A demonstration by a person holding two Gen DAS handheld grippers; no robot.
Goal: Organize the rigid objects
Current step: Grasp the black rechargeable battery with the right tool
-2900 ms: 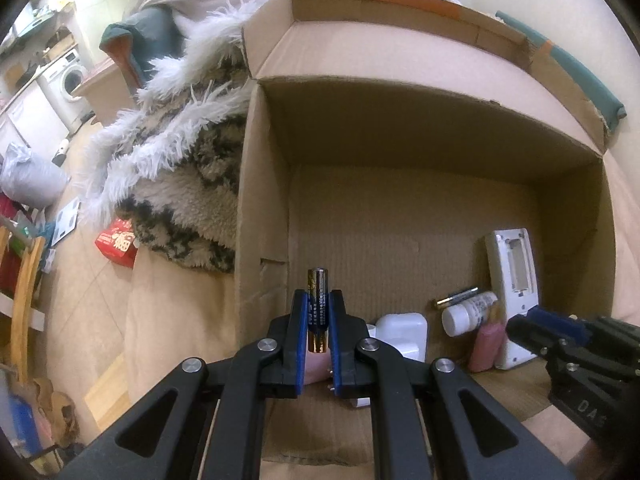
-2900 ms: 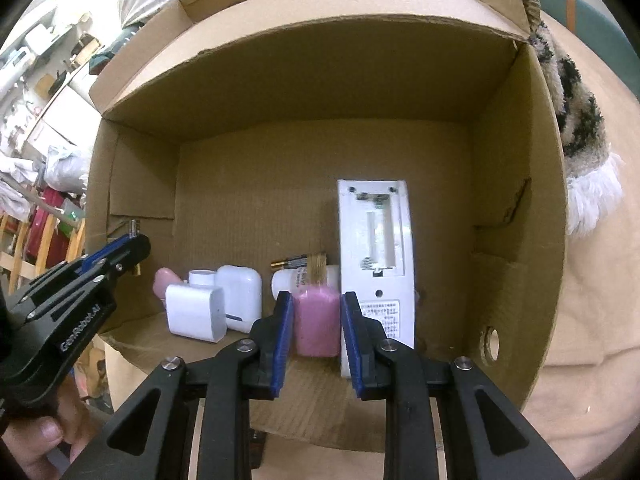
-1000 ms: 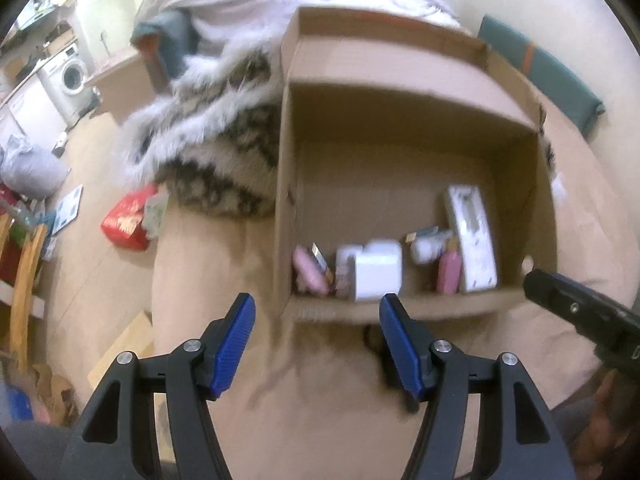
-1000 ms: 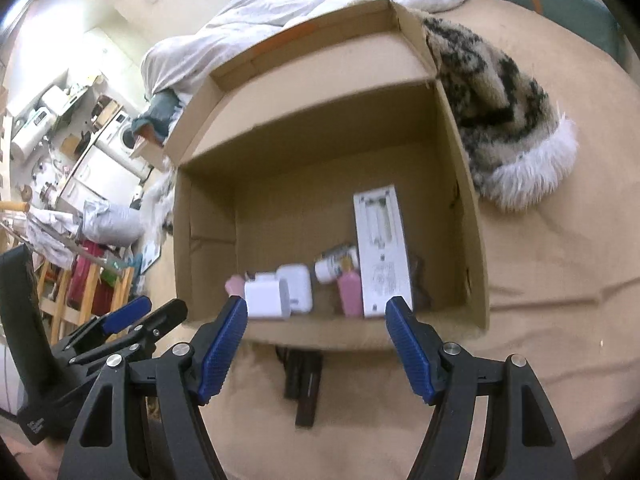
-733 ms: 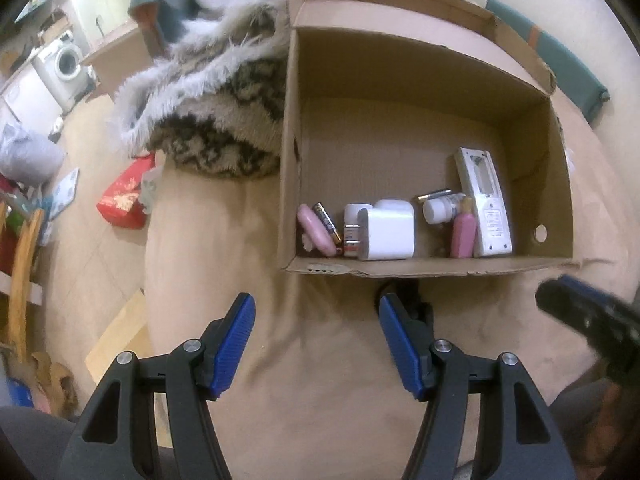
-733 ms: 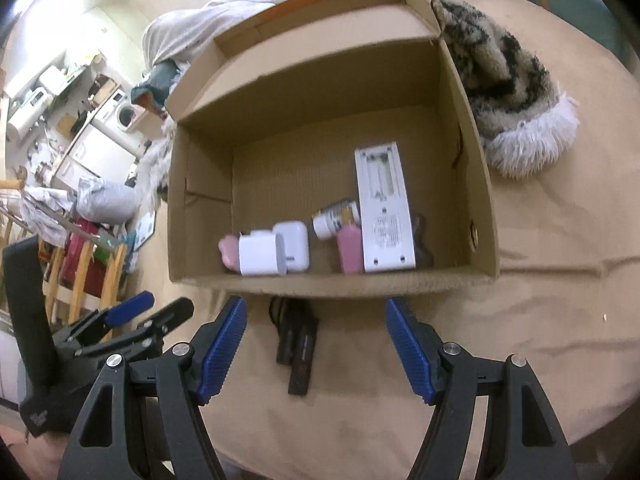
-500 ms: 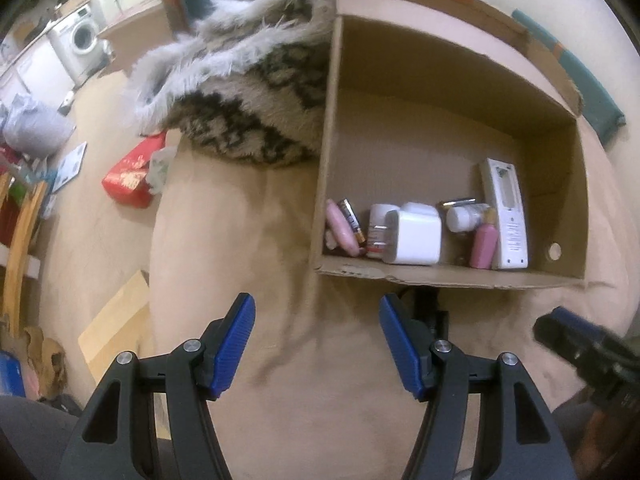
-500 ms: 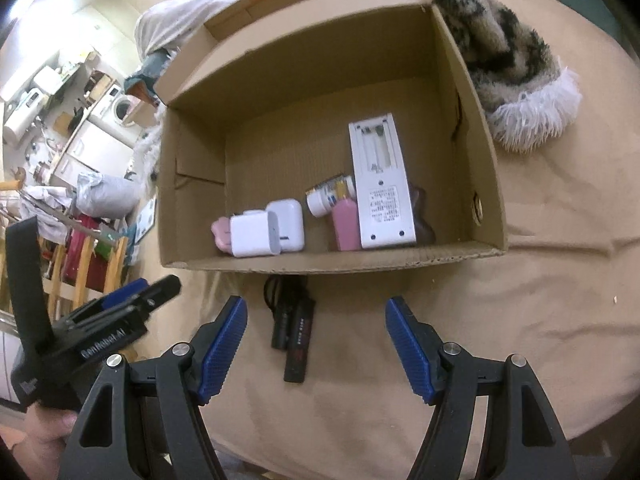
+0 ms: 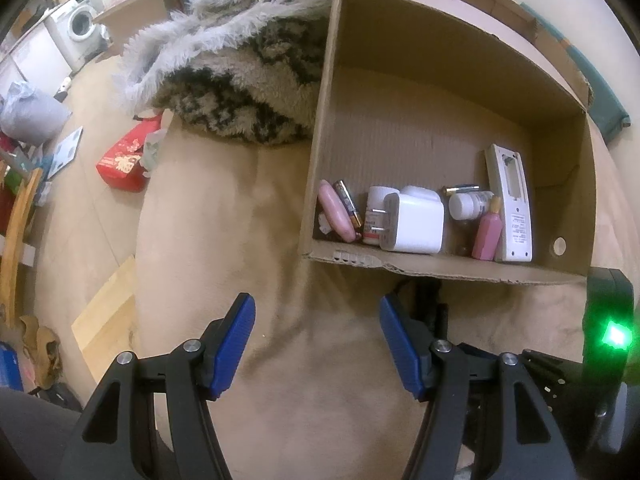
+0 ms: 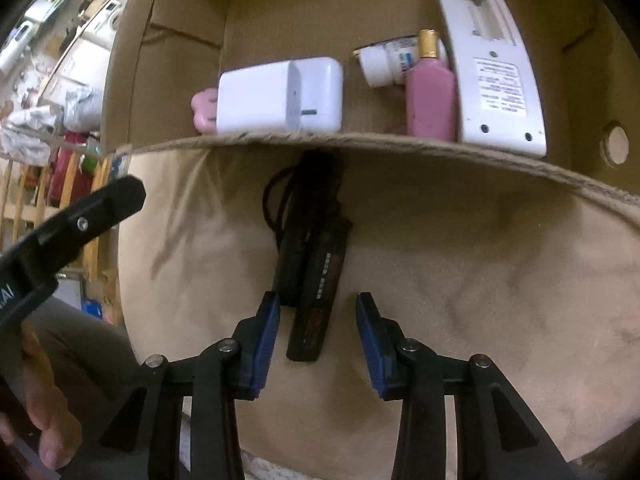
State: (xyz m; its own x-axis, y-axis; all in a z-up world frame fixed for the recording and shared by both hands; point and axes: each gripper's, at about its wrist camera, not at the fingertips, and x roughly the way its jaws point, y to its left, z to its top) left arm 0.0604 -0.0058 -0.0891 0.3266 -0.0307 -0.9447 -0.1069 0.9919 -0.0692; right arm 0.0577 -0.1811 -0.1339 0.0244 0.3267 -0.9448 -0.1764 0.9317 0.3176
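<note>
A cardboard box lies on the tan bed cover. Along its near wall sit a pink case, a battery, a white charger, a white pill bottle, a pink bottle and a white remote. A black device with a cord lies on the cover just outside the box. My right gripper is open, its fingers on either side of the device's near end. My left gripper is open and empty above the cover, left of the device.
A furry patterned blanket lies left of the box. A red packet, wooden furniture and a washing machine are on the floor to the left. The box also shows in the right wrist view.
Both grippers let go of the battery and the pink bottle in the box and pulled back out. The right gripper has since dropped down close over the black device.
</note>
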